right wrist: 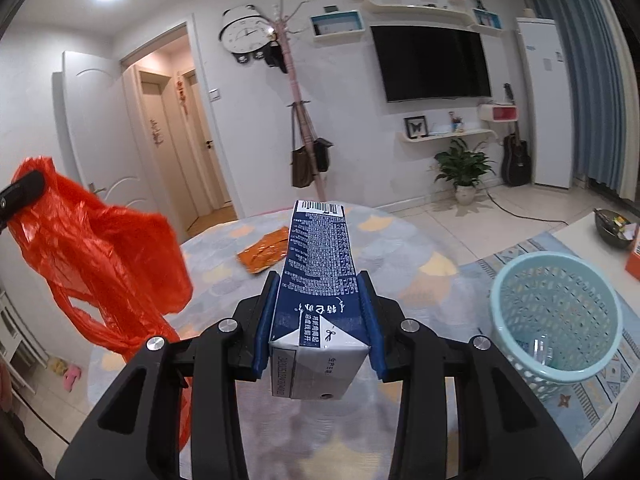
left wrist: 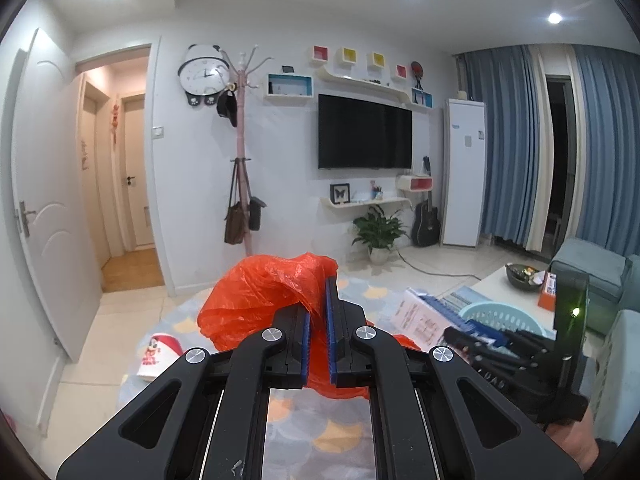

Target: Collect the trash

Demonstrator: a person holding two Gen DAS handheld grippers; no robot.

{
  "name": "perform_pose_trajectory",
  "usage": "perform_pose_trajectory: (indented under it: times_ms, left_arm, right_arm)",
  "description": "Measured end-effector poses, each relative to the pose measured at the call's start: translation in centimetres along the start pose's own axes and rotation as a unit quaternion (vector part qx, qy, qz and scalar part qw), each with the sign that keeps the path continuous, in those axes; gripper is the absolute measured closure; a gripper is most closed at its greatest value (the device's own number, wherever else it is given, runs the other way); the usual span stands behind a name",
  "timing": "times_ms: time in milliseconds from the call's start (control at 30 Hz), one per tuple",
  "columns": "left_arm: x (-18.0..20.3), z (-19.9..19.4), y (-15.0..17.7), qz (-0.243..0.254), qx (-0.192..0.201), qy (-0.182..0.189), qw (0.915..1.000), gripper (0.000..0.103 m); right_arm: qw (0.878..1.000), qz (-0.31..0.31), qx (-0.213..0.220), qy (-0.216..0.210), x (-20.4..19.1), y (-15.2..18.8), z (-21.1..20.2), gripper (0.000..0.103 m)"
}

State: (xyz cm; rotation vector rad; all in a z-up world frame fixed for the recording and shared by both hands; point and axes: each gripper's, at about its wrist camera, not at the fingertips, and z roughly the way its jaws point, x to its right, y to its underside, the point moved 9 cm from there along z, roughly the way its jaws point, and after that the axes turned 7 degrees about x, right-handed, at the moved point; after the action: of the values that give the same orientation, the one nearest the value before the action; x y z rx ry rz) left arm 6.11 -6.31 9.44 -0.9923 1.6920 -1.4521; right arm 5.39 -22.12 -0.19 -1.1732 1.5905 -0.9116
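Only right wrist shows wrapper [right wrist: 262, 254] (orange) lying.

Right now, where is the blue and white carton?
In the right wrist view, the carton sits centre frame, clamped lengthwise in the right gripper above the round table, with the light blue basket to its right.

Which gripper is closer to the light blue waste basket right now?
Right. The right gripper, jaws shut on the milk carton, has the waste basket just off its right side. The left gripper, clamping the orange bag, sits further left, beyond the right one.
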Motion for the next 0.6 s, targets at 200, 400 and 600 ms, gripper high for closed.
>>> perform_pose_trajectory:
  times_ms: [200, 400, 600]
  left_arm:
    - [1.8, 1.0, -0.1, -0.001, -0.005, 0.020, 0.9998, 0.098]
    - [4.3, 2.8, 0.3, 0.006, -0.014, 0.045, 0.9989, 0.098]
    - [6.8, 4.8, 1.3, 0.008, -0.026, 0.062, 0.9977, 0.098]
  right_arm:
    - [1.000, 0.016, 0.005, 0.022, 3.2, 0.2, -0.5, 0.068]
    - [0.998, 0.037, 0.011, 0.044, 6.7, 0.5, -1.2, 0.068]
    - [0.997, 0.047, 0.013, 0.066, 9.8, 0.7, -1.8, 0.068]
